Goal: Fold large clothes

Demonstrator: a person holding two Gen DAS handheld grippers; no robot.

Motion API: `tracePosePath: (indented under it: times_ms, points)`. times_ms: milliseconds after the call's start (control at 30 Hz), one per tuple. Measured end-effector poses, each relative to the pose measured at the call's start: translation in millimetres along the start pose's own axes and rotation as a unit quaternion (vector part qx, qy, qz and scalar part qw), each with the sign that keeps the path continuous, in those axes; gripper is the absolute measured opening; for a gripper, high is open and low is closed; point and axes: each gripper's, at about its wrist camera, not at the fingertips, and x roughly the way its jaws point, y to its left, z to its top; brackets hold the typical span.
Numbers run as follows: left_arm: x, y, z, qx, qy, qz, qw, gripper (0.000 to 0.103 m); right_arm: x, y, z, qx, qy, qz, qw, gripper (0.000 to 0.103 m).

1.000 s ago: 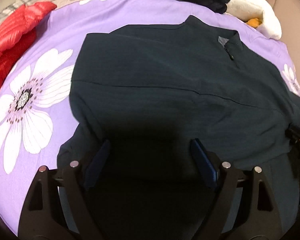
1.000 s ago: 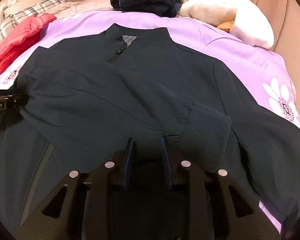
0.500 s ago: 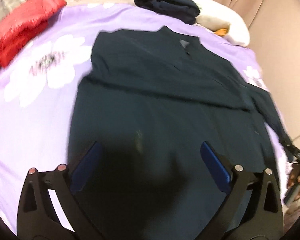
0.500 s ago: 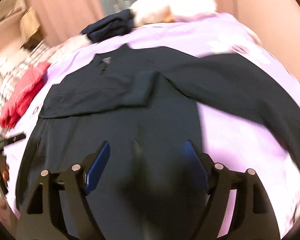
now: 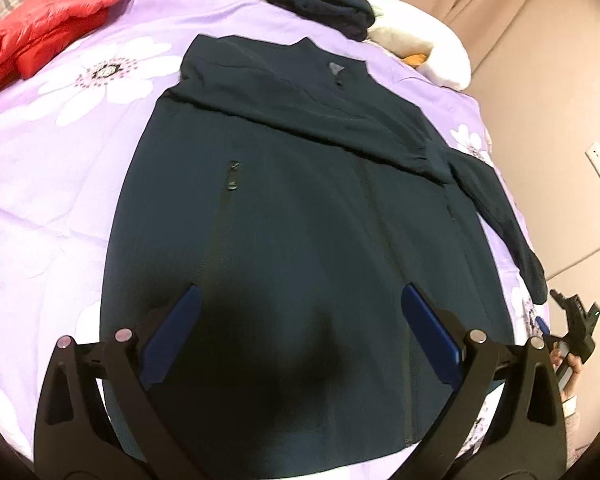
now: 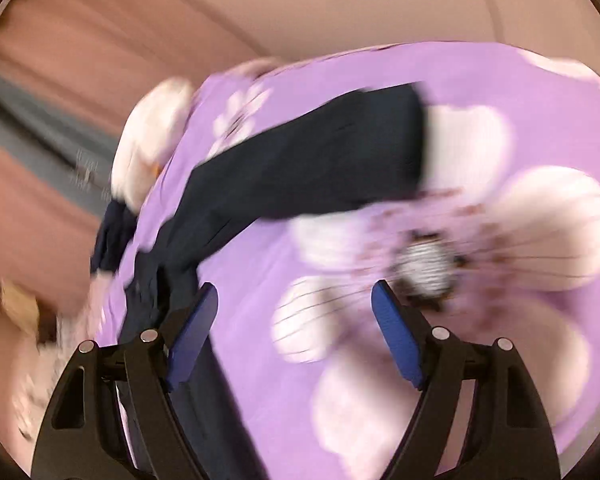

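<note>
Jacket: the dark navy jacket (image 5: 300, 200) is laid flat, front up, on the purple flowered bedsheet (image 5: 60, 184), with the collar at the far side. 1 sleeve is folded across the chest, and its cuff (image 5: 436, 160) is seen near the far right shoulder. The other sleeve (image 6: 312, 160) is stretched out sideways over the sheet.

Left gripper: the left gripper (image 5: 300, 320) is held above the lower part of the jacket with its jaws spread wide, and nothing is between them. 1.0 s ago the jaws were closer together and lower over the fabric; now more of the jacket is seen.

Right gripper: the right gripper (image 6: 294, 320) is spread wide and nothing is gripped. 1.0 s ago it was almost closed beside the folded cuff; now it is turned to the outstretched sleeve and a white flower print. This view is blurred.

Sleeve change: the folded sleeve is found in the same place as 0.5 s ago.

Surroundings: a red puffer jacket (image 5: 48, 8), a folded dark garment (image 5: 320, 8) and a white pillow (image 5: 432, 44) are seen at the far edge of the bed.
</note>
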Motion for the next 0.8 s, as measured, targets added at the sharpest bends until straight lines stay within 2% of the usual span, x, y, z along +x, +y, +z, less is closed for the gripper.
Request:
tracePosePath:
  times_ms: [133, 333, 433, 500, 533, 667, 767, 800]
  points:
    - [0, -11, 5, -0.004, 0.002, -0.014, 0.9999, 0.101, 6, -24, 9, 0.061, -0.02, 0.016, 0.998, 0.08]
    - [-4, -27, 11, 0.001, -0.002, 0.001, 1.0, 0.101, 31, -30, 37, 0.112, -0.048, 0.037, 0.992, 0.079]
    - [-6, -30, 12, -0.004, -0.004, 0.01, 0.9999, 0.101, 39, -40, 52, 0.167, -0.068, 0.033, 0.983, 0.079]
    - [-8, -29, 11, -0.008, -0.007, 0.014, 0.9999, 0.101, 42, -39, 57, 0.182, -0.082, 0.03, 0.979, 0.077]
    - [-9, -29, 9, -0.009, -0.008, 0.014, 0.9998, 0.101, 45, -39, 60, 0.186, -0.088, 0.023, 0.978, 0.071]
    - [-11, -21, 2, -0.017, -0.005, 0.016, 0.9997, 0.101, 53, -43, 62, 0.204, -0.087, 0.008, 0.975, 0.034]
    - [-12, -13, 0, -0.027, -0.004, 0.014, 0.9995, 0.101, 48, -40, 63, 0.182, -0.09, 0.001, 0.979, 0.016]
    - [-13, -10, 0, -0.031, -0.006, 0.014, 0.9994, 0.101, 45, -37, 64, 0.171, -0.092, 0.0, 0.981, 0.015]
